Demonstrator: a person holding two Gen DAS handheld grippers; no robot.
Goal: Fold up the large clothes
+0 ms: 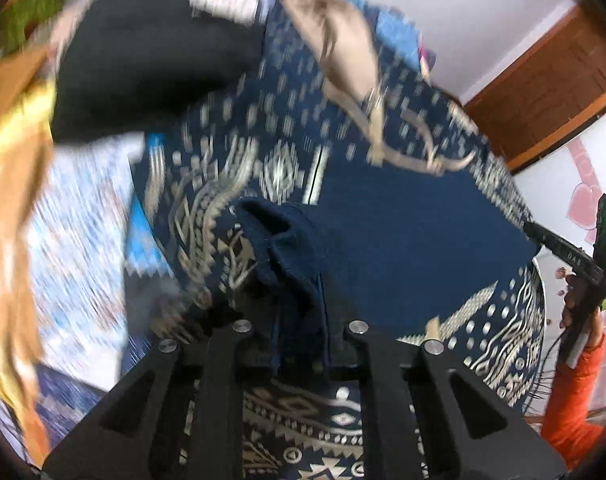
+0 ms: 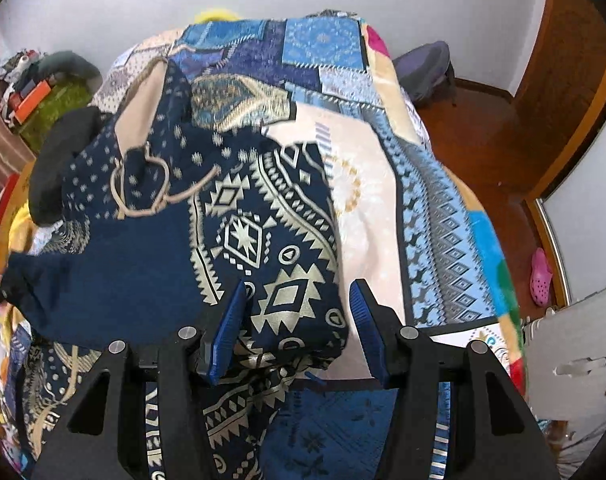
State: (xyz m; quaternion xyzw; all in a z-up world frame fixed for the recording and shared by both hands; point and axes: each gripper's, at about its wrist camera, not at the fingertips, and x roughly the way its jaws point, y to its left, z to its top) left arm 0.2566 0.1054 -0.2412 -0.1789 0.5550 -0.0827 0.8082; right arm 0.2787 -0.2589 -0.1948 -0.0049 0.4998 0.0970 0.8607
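A large navy garment [image 1: 403, 232] with a cream geometric print and a tan drawstring [image 1: 375, 120] is spread over a bed. My left gripper [image 1: 299, 320] is shut on a bunched fold of its plain navy cloth, lifted off the bed; the picture is blurred. In the right wrist view the same garment [image 2: 243, 216] lies across the patchwork bedspread [image 2: 383, 152]. My right gripper [image 2: 299, 328] hangs open just above the garment's printed right edge, blue pads [image 2: 231, 328] apart and not pressing cloth. The right gripper [image 1: 543, 240] also shows in the left view, held by a hand in an orange sleeve.
A black garment [image 2: 63, 152] lies at the bed's left side beside yellow cloth [image 1: 15, 160]. A grey bag [image 2: 423, 72] sits on the wooden floor past the bed. A pink shoe [image 2: 541, 276] and a white box [image 2: 575, 364] are at the right.
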